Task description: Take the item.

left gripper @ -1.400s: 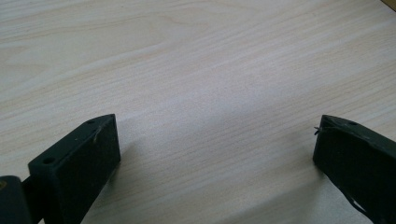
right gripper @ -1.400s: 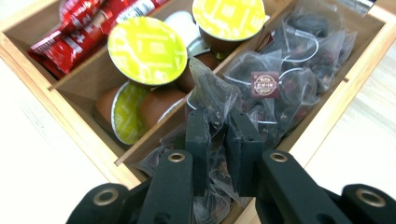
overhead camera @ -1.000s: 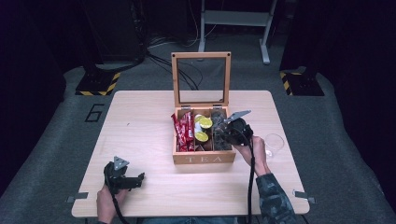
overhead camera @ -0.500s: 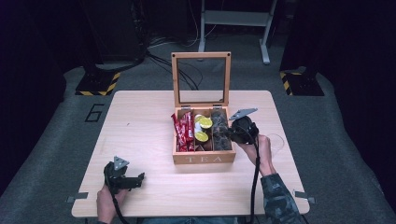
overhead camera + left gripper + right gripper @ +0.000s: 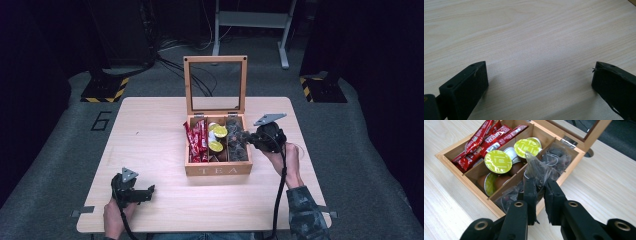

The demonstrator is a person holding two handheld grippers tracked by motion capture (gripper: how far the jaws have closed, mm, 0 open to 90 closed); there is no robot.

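A clear tea-bag packet (image 5: 537, 168) is pinched between the jaws of the right gripper (image 5: 539, 187), lifted just above the right compartment of the open wooden tea box (image 5: 218, 170), which stands near the middle of the table (image 5: 150, 130), closer to its right edge. Green-lidded capsules (image 5: 498, 161) fill the middle compartment, red sachets (image 5: 482, 138) the left. By the near left corner, the left gripper (image 5: 146, 193) rests with jaws wide, holding nothing.

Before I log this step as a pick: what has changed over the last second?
The right gripper, shut on a clear tea bag sachet, has lifted it and drawn back from inside the right compartment of the tea box toward the box's right edge. The left gripper stayed open near the table's front left; red sticks and capsules unchanged.
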